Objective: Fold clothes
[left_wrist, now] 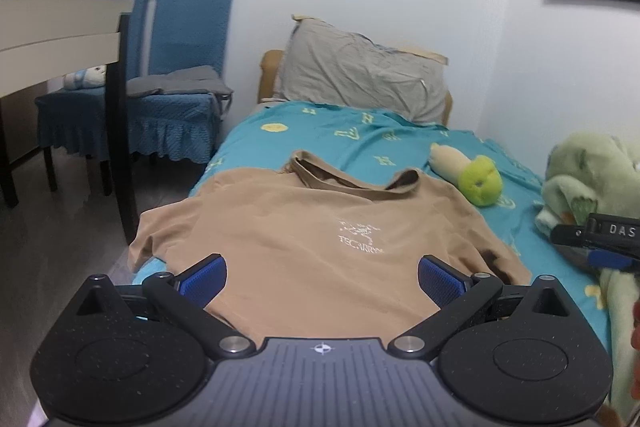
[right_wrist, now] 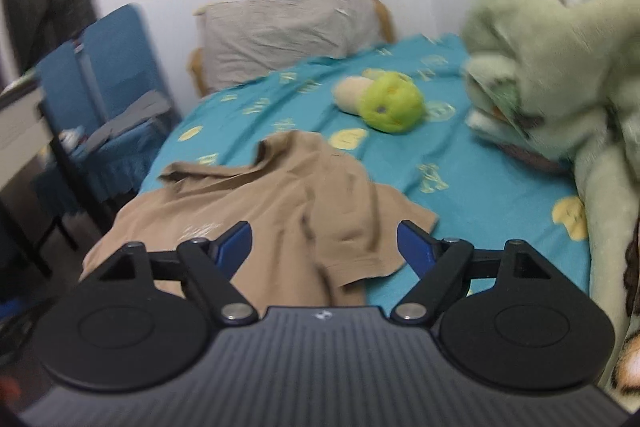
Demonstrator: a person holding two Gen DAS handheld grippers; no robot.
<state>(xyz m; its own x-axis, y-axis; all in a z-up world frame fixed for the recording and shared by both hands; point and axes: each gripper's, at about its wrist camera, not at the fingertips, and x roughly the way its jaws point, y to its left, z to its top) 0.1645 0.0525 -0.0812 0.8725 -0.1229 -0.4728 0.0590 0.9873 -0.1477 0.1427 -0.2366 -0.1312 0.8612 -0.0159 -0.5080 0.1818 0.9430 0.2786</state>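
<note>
Your left gripper [left_wrist: 322, 277] hangs over the near hem of the shirt [left_wrist: 316, 243], jaws wide apart, nothing clamped. Your right gripper [right_wrist: 324, 247] sits over the shirt's right sleeve, jaws also apart and gripping nothing. The tan shirt lies spread face up on the teal bed [left_wrist: 360, 143]. Beyond it rest a green plush toy [left_wrist: 478, 183], then a grey pillow [left_wrist: 360, 71] at the wall.
</note>
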